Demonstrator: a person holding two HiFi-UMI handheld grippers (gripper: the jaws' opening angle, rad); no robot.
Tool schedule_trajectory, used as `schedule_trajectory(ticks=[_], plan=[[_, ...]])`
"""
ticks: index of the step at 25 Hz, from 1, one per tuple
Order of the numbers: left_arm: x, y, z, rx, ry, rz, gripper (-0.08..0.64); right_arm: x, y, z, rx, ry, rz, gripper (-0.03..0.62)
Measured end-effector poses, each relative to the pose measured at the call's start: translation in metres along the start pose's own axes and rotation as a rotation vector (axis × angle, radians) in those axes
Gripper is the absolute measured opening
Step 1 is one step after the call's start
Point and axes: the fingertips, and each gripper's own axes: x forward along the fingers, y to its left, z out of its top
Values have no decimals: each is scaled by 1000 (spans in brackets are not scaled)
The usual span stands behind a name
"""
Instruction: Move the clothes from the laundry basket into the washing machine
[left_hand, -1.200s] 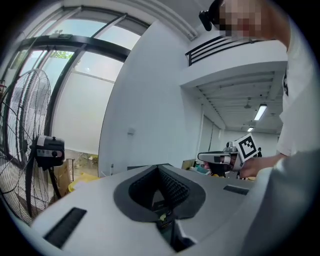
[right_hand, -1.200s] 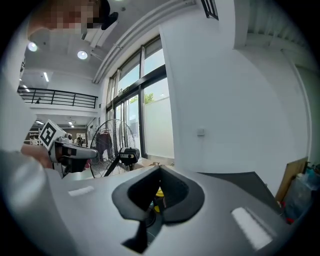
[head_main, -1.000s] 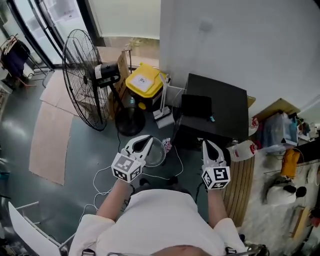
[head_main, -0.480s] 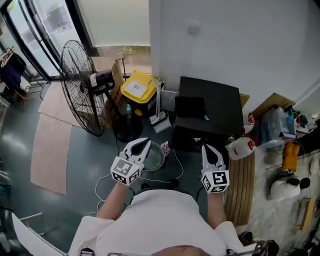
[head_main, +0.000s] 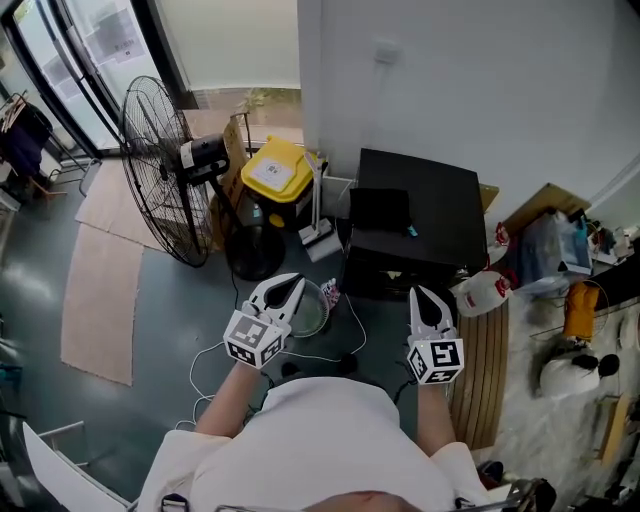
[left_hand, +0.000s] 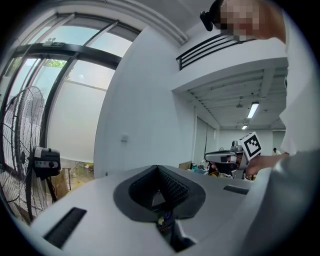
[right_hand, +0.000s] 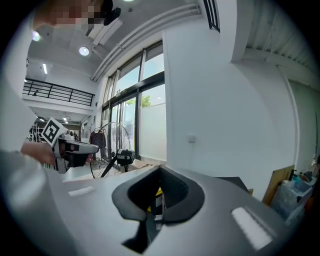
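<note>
I can make out no laundry basket, clothes or washing machine in any view. In the head view my left gripper is held out in front of the person, over the grey floor, just left of a round white tub. My right gripper is level with it, near the front of a black cabinet. Both point roughly level towards a white wall. In the left gripper view the left gripper has its jaws together with nothing between them. The right gripper looks the same in its own view.
A large standing fan and a yellow-lidded bin stand to the left. Cables trail over the floor below the grippers. Wooden slats, a white jug and clutter crowd the right side. Glass doors lie at far left.
The head view has shifted slightly, so the cabinet and fan sit a little further left. Both grippers keep nearly the same place in front of the person, jaws unchanged.
</note>
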Motion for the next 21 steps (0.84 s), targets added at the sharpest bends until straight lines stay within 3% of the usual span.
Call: schedule_trajectory(ticks=[21], plan=[[5,2,-1,-20,7,10,6,10,-3,-2,21,-7,5,9]])
